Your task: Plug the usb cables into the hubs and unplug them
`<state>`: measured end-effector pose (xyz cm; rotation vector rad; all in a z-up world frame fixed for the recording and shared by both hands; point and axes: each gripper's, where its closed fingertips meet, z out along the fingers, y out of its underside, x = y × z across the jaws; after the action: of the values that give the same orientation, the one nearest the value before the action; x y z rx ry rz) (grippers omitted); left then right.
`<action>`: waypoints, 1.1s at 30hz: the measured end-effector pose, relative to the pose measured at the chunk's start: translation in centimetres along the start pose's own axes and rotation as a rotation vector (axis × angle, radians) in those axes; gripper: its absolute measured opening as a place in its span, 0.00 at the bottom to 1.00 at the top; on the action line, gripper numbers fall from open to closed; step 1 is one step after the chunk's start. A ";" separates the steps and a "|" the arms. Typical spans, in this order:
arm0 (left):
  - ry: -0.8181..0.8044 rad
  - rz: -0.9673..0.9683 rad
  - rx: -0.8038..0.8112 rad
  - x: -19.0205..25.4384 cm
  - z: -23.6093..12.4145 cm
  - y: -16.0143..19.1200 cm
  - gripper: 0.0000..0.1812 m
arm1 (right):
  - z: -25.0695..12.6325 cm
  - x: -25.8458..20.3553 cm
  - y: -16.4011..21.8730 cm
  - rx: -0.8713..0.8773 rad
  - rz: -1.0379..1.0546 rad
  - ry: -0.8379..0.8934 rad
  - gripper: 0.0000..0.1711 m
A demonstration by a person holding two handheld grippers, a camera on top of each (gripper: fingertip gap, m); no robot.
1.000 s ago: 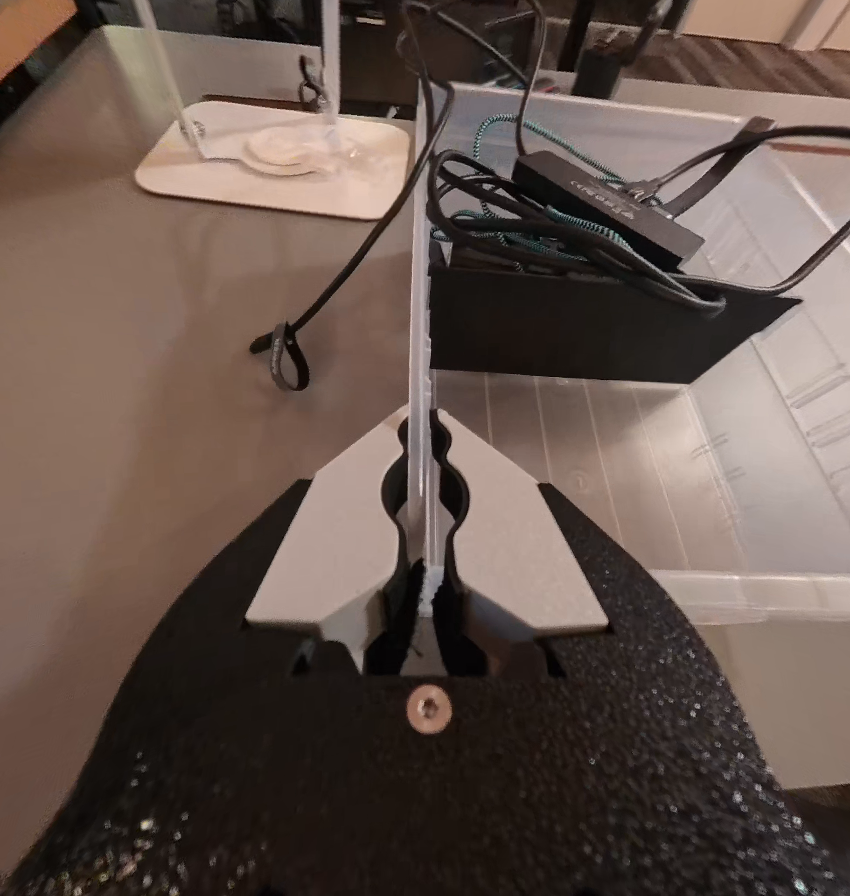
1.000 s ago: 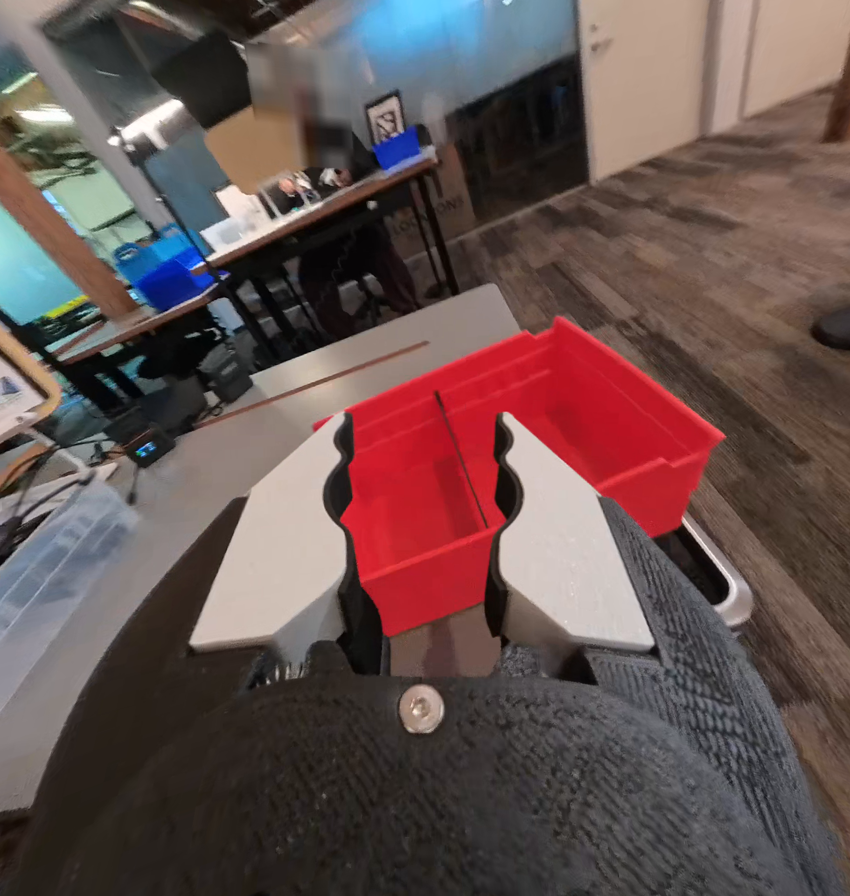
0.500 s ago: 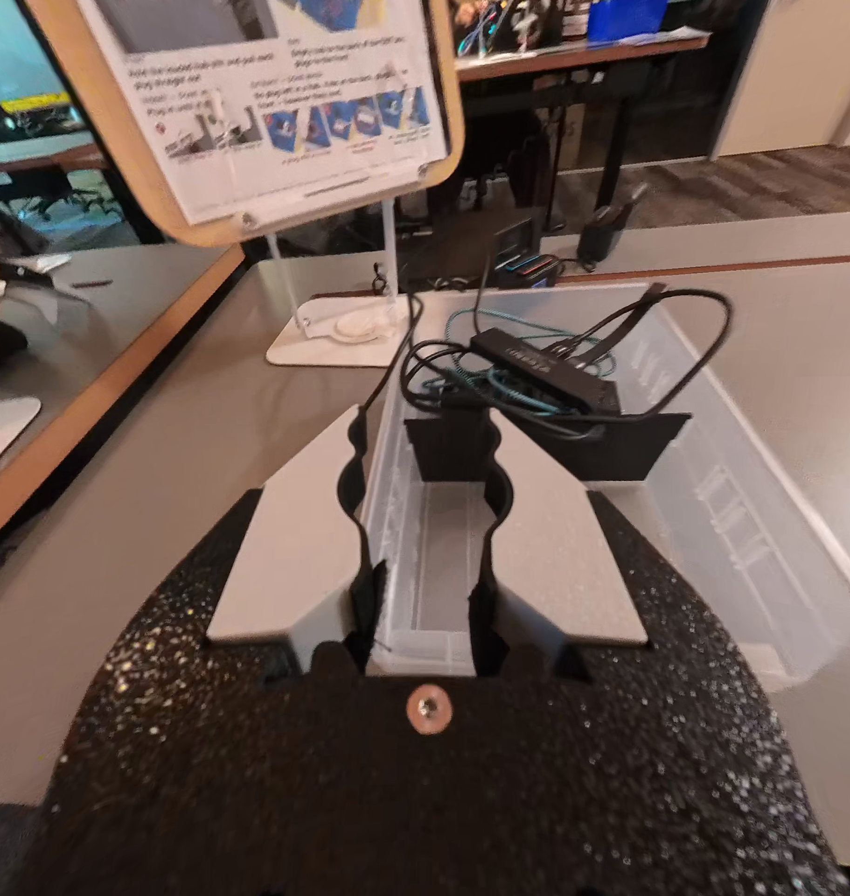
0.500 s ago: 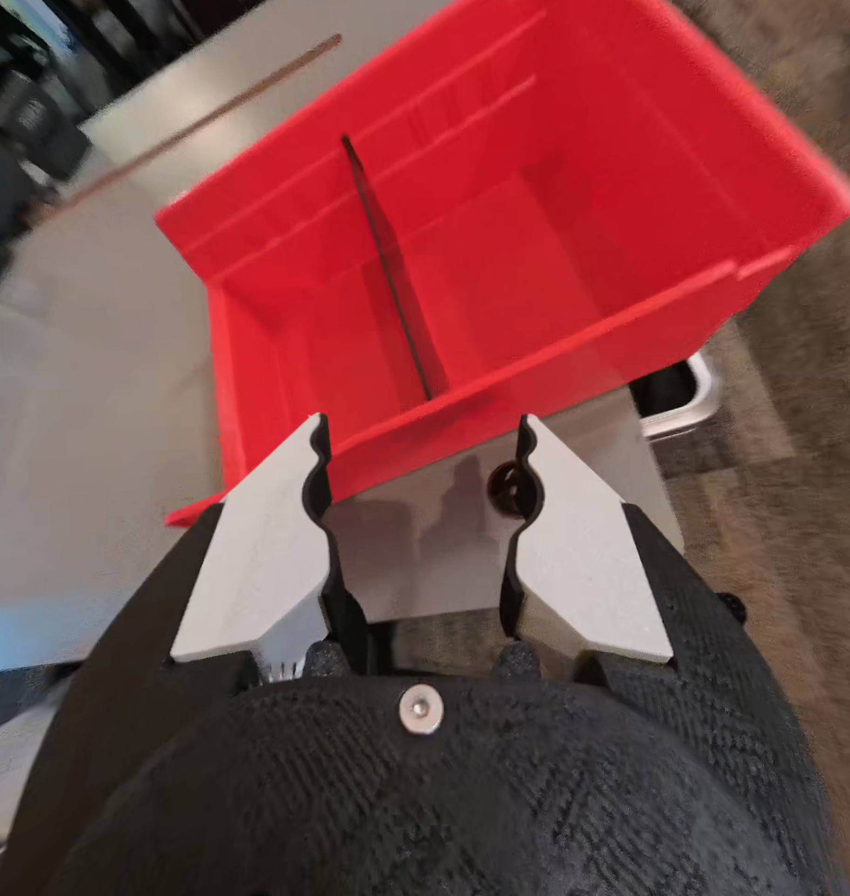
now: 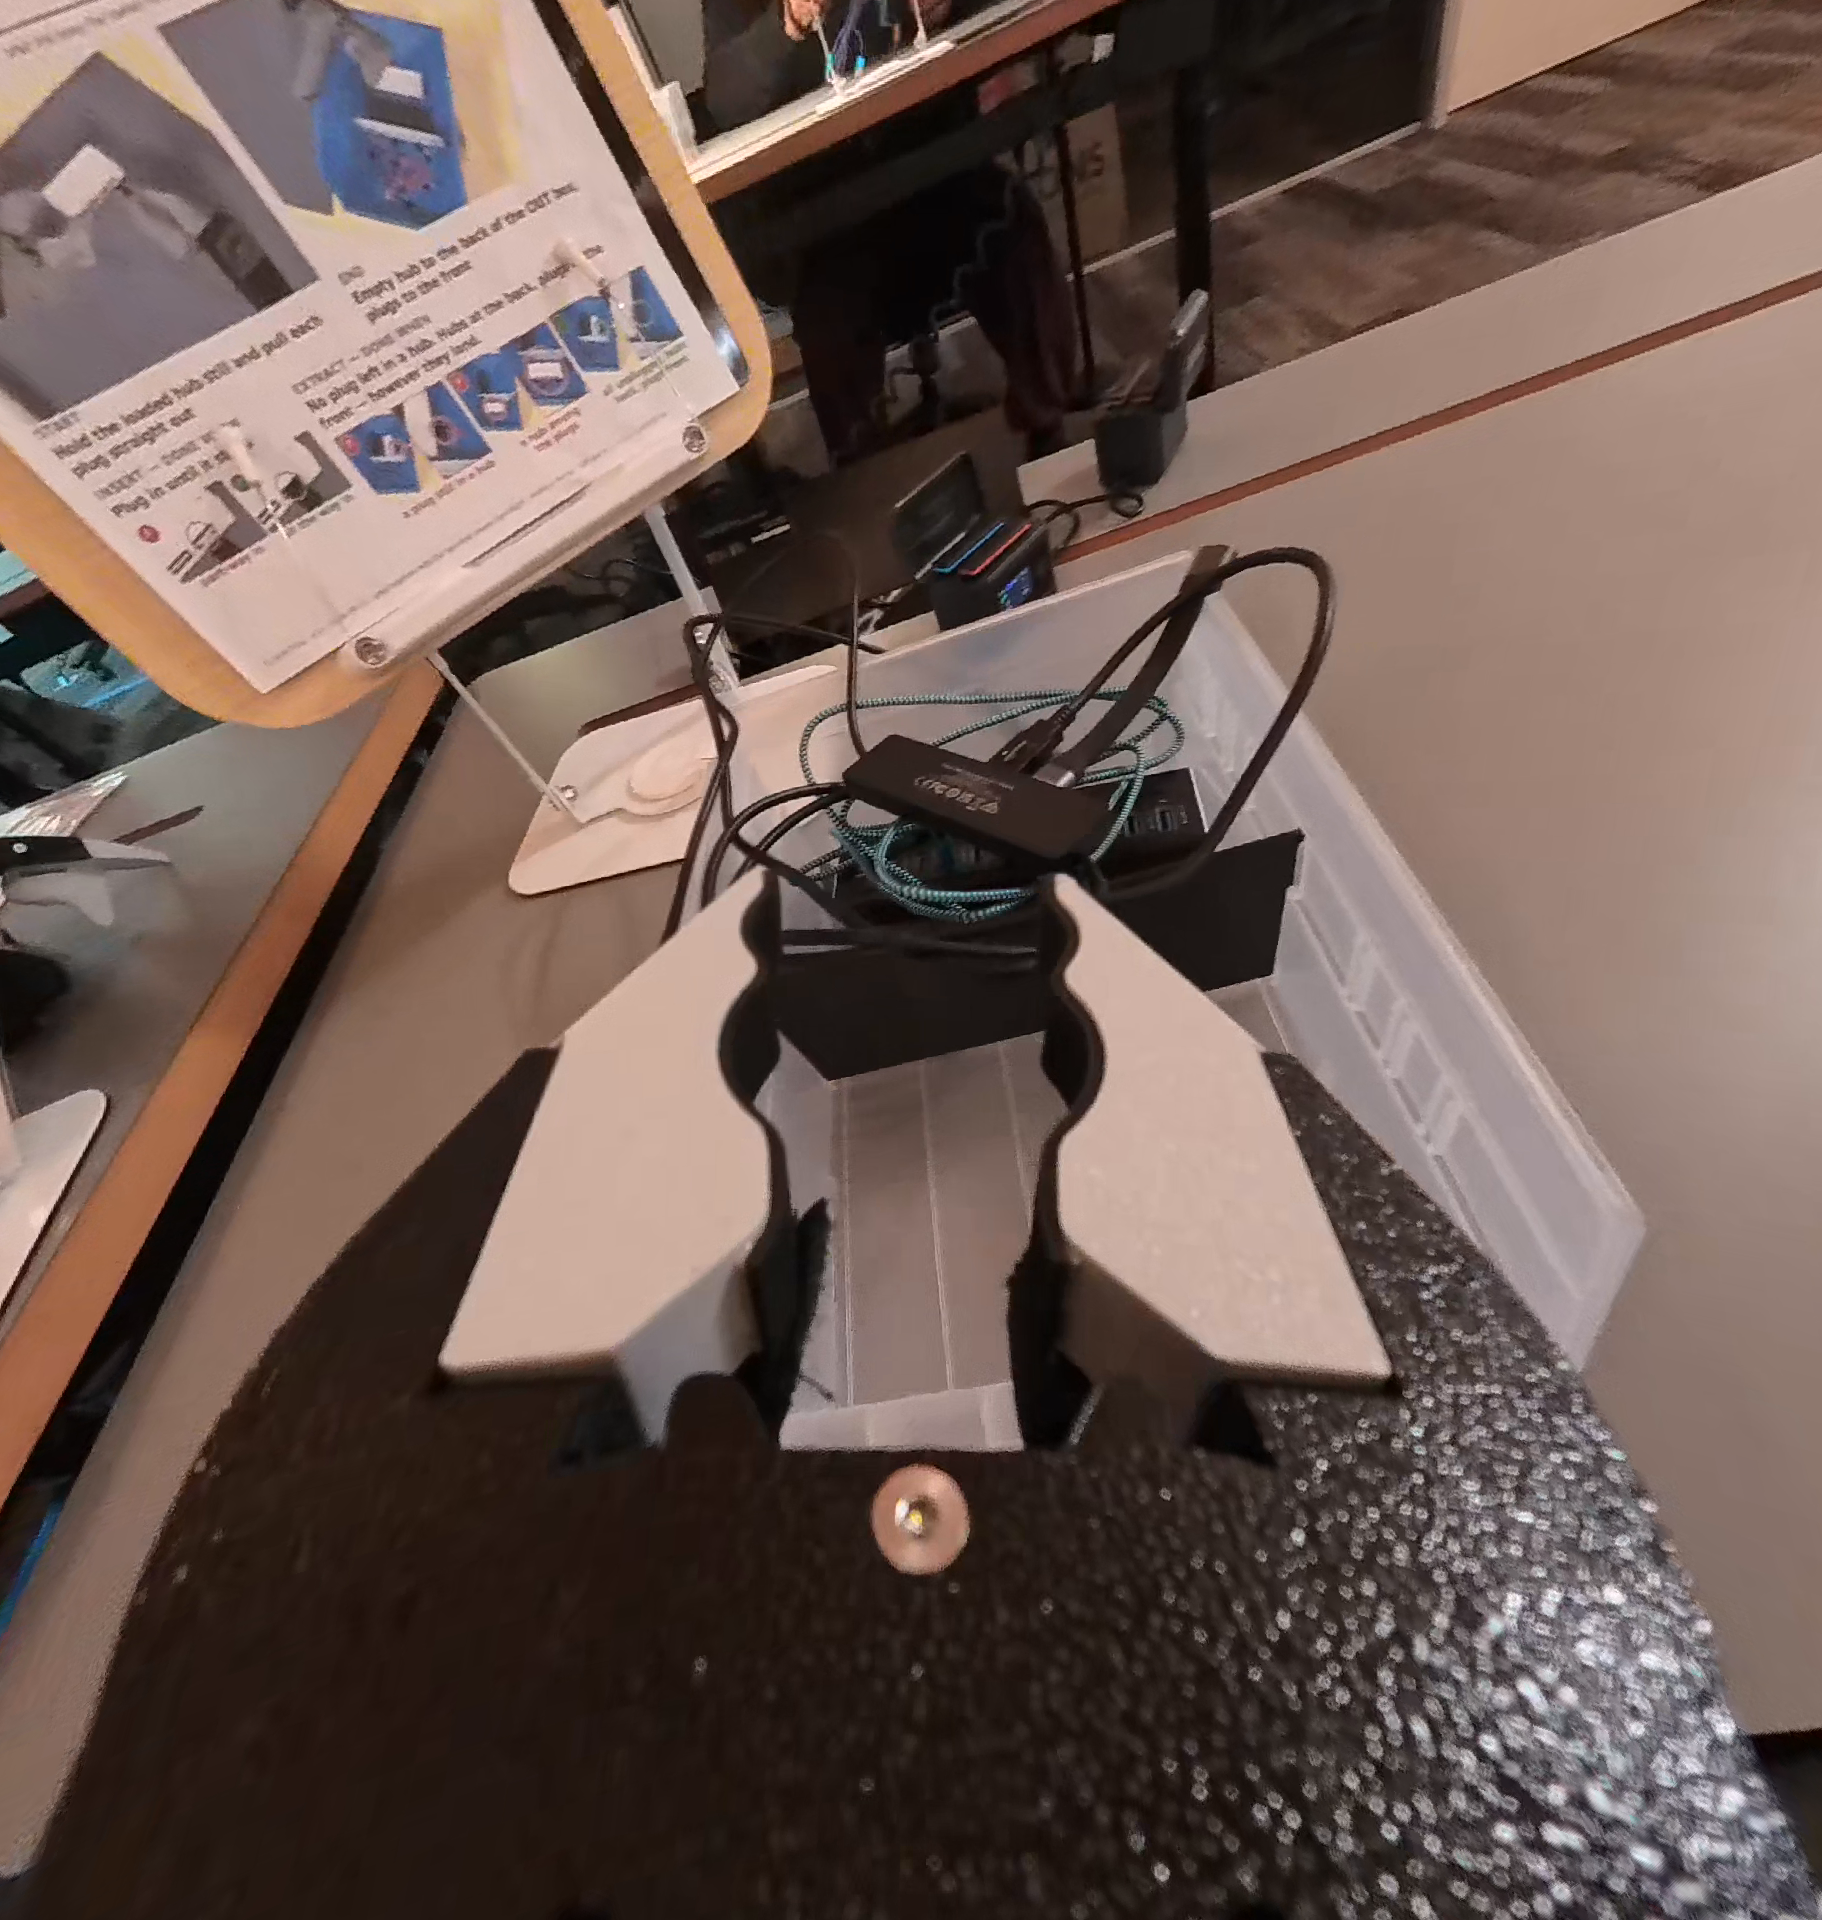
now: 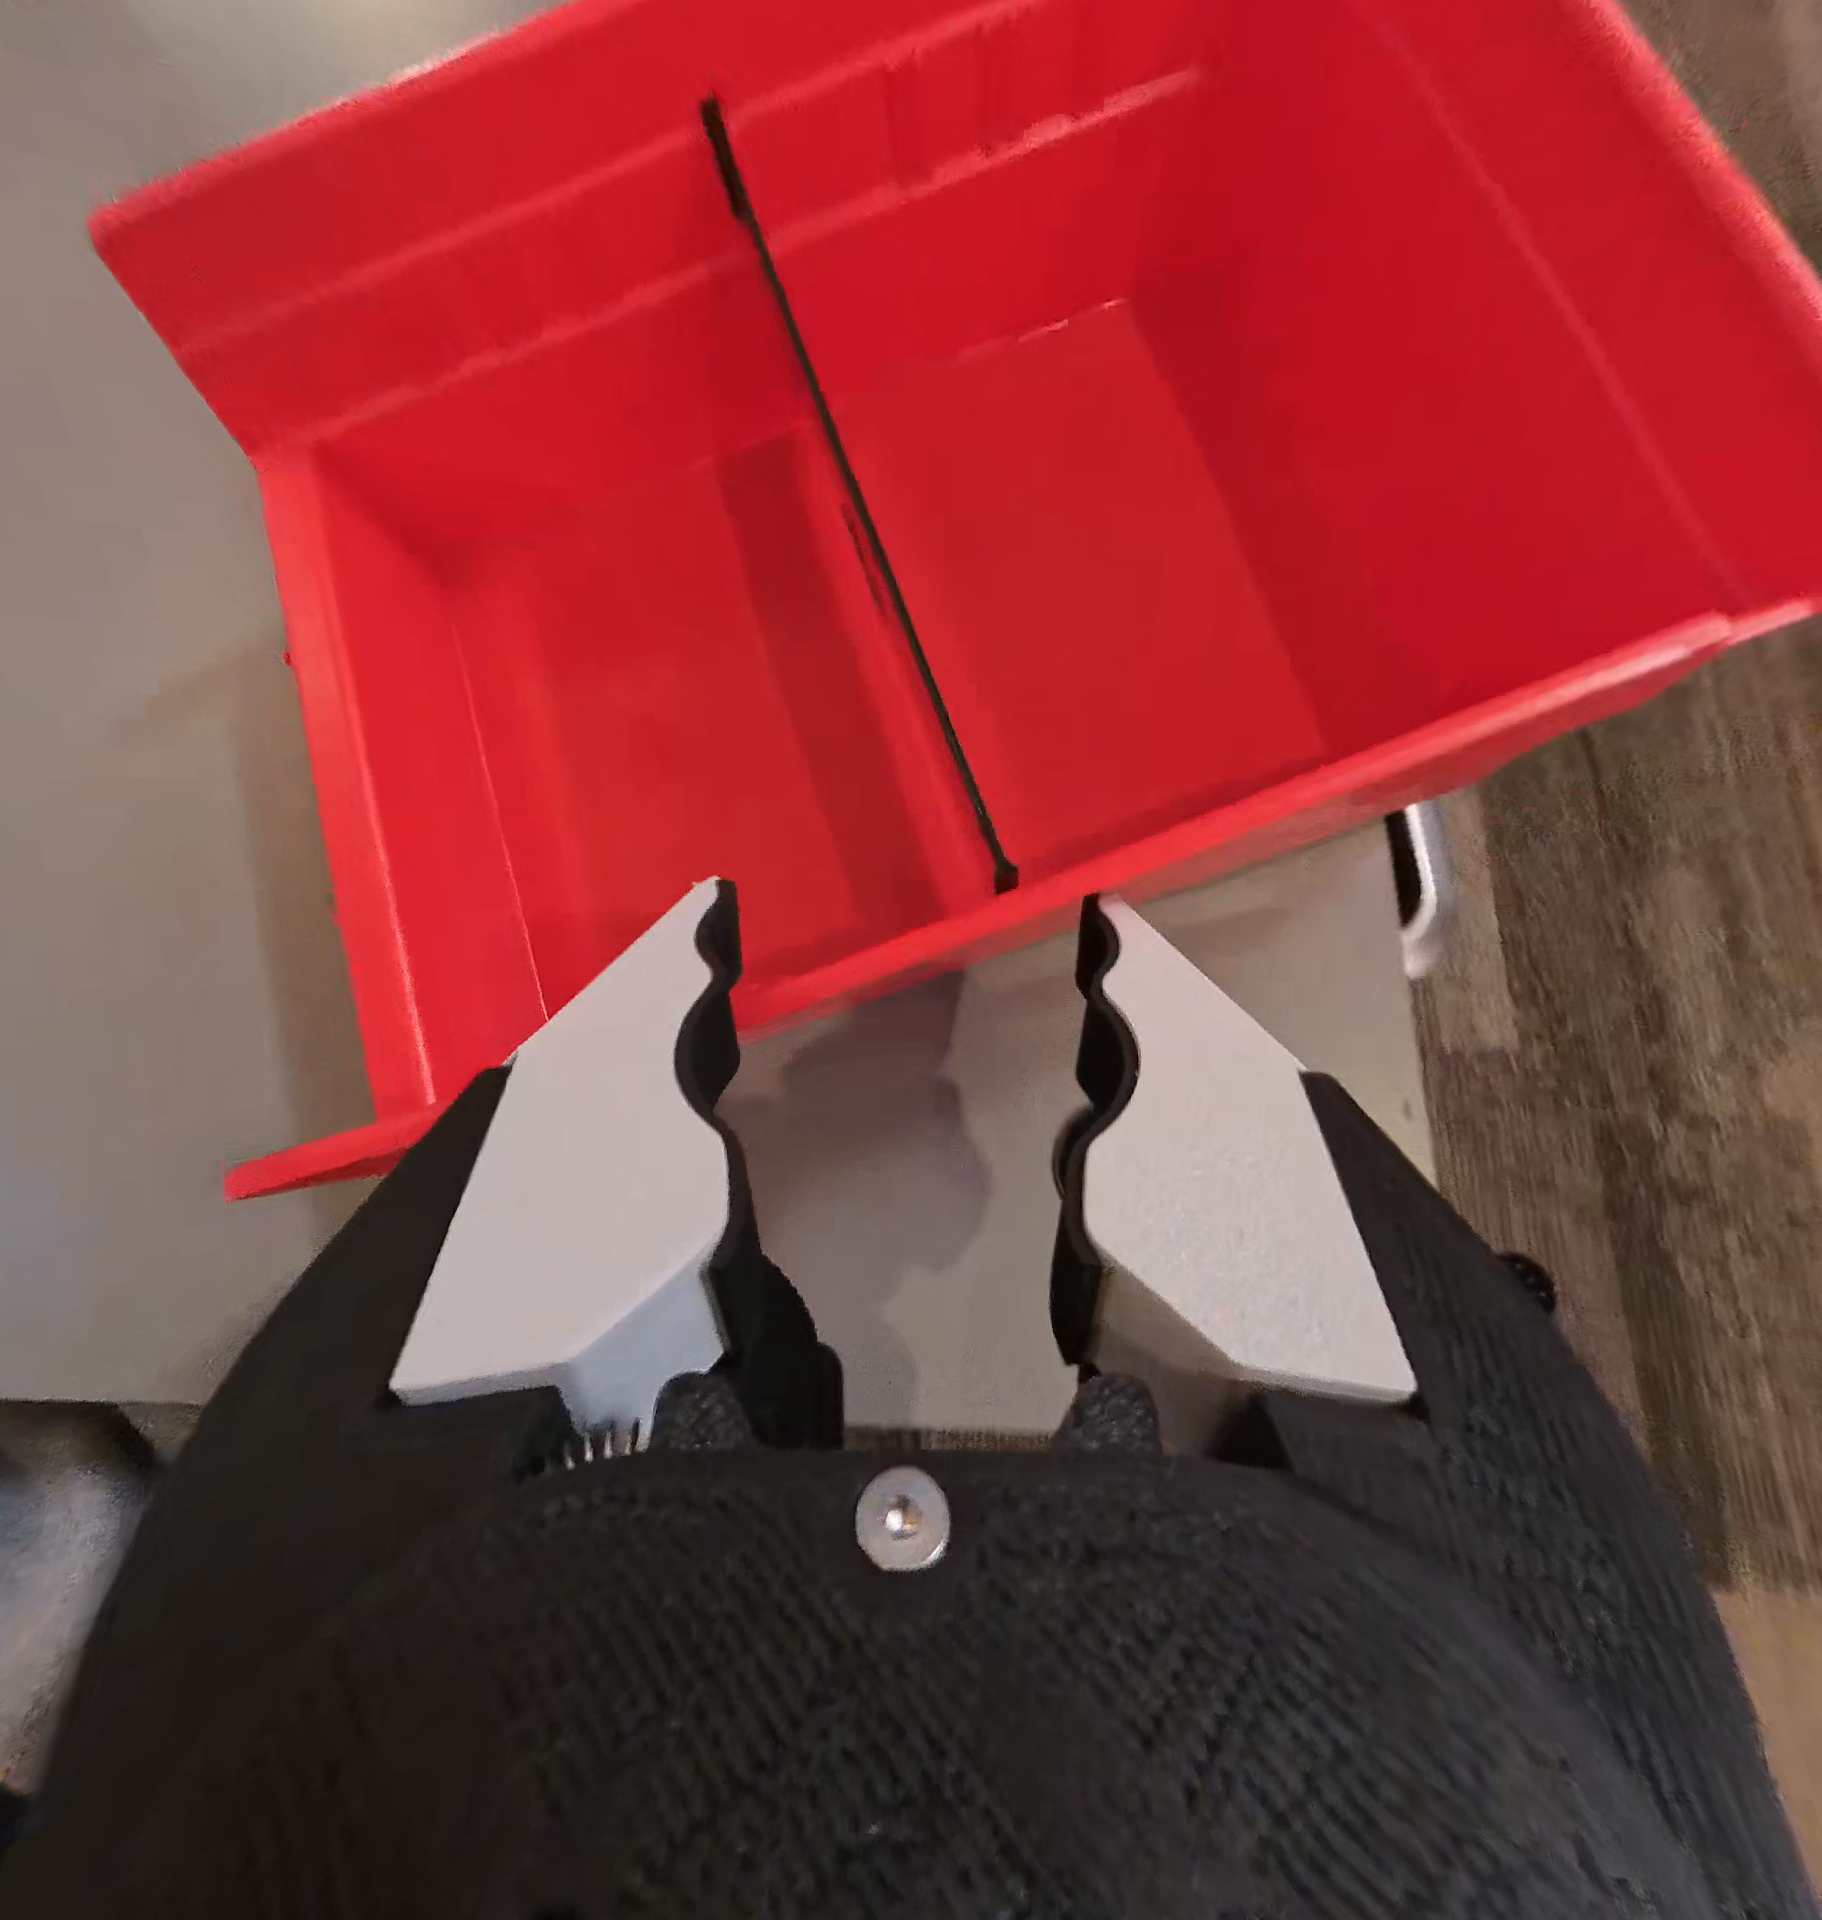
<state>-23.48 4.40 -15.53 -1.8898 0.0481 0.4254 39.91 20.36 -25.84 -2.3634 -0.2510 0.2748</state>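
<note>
The hub (image 5: 974, 805) lies on tangled cables (image 5: 917, 873) at the clear bin's (image 5: 1406, 1039) far end. It looks light and rigid (cables floppy), best pinched across its long edges. Both the left gripper (image 5: 912, 904) and right gripper (image 6: 907, 899) gape empty.

This looks like an office or lab workspace. Long grey tables (image 5: 1613, 644) with wood edges stand in rows on a dark carpet floor (image 5: 1613, 135). An instruction board (image 5: 346, 312) stands on a stand, and plastic sorting bins, one clear (image 5: 1406, 997) and one red (image 6: 990, 468), sit on the table.
</note>
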 end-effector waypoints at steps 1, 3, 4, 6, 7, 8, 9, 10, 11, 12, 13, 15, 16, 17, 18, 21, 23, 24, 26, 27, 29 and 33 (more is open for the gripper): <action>0.002 0.005 -0.005 0.2 0.1 0.1 0.26 | 0.3 -0.6 -0.3 0.026 -0.029 -0.041 0.37; 0.013 0.008 -0.015 0.6 0.3 0.1 0.25 | 0.9 -2.3 -1.0 0.071 -0.106 -0.131 0.35; 0.023 0.007 -0.016 0.9 0.3 0.1 0.25 | 1.1 -3.2 -1.2 0.086 -0.141 -0.174 0.33; 0.034 0.006 -0.017 1.2 0.5 0.0 0.25 | 1.5 -4.9 -2.0 0.135 -0.224 -0.224 0.28; 0.038 0.008 -0.021 1.4 0.5 0.0 0.25 | 1.6 -5.4 -2.5 0.172 -0.273 -0.222 0.25; 0.041 0.010 -0.025 1.5 0.6 0.0 0.25 | 1.6 -5.5 -2.9 0.183 -0.292 -0.197 0.27; 0.041 0.013 -0.029 1.5 0.7 0.0 0.25 | 1.6 -5.6 -2.8 0.153 -0.280 -0.176 0.34; 0.039 0.017 -0.032 1.4 0.7 0.0 0.25 | 1.3 -5.6 -2.6 0.113 -0.254 -0.158 0.40; 0.036 0.020 -0.034 1.3 0.7 0.0 0.25 | 0.8 -5.7 -2.5 0.087 -0.241 -0.145 0.43; 0.034 0.021 -0.036 1.3 0.6 0.0 0.25 | 0.1 -6.2 -2.3 0.072 -0.245 -0.148 0.44; 0.033 0.019 -0.039 1.1 0.7 0.0 0.25 | -0.6 -6.9 -2.0 0.054 -0.250 -0.160 0.45; 0.030 0.009 -0.041 0.9 0.7 0.1 0.25 | -1.5 -7.9 -1.0 -0.009 -0.249 -0.173 0.47; 0.031 0.002 -0.042 0.8 0.8 0.2 0.25 | -1.6 -8.2 -0.6 -0.031 -0.256 -0.169 0.46; 0.034 -0.004 -0.044 0.8 0.8 0.3 0.25 | -1.5 -8.3 -0.3 -0.053 -0.263 -0.162 0.44; 0.035 -0.006 -0.048 0.8 0.9 0.4 0.26 | -1.3 -8.2 -0.2 -0.065 -0.271 -0.150 0.39; 0.020 0.003 -0.066 0.3 0.9 0.9 0.26 | 0.3 -7.8 0.6 -0.126 -0.294 -0.151 0.16; -0.009 0.006 -0.079 -0.5 0.8 1.2 0.26 | 1.5 -7.1 0.9 -0.142 -0.329 -0.133 0.14; -0.022 0.002 -0.086 -1.0 0.7 1.5 0.26 | 1.9 -6.5 0.6 -0.125 -0.325 -0.105 0.12; -0.016 -0.018 -0.116 -1.6 0.6 2.3 0.14 | 2.3 -5.0 -0.5 -0.066 -0.269 -0.061 0.03; -0.020 -0.038 -0.121 -2.0 0.5 2.7 0.13 | 2.4 -4.5 -1.1 -0.025 -0.245 -0.052 0.03; -0.032 -0.072 -0.127 -2.9 0.5 3.4 0.14 | 2.8 -3.1 -1.5 0.015 -0.185 -0.031 0.03; -0.093 -0.122 -0.163 -4.9 0.6 5.1 0.24 | 2.6 -1.6 -1.9 0.075 -0.103 -0.019 0.03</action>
<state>-29.48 2.25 -18.78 -2.0178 -0.1669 0.4440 37.50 22.99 -26.16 -2.2671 -0.3639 0.2534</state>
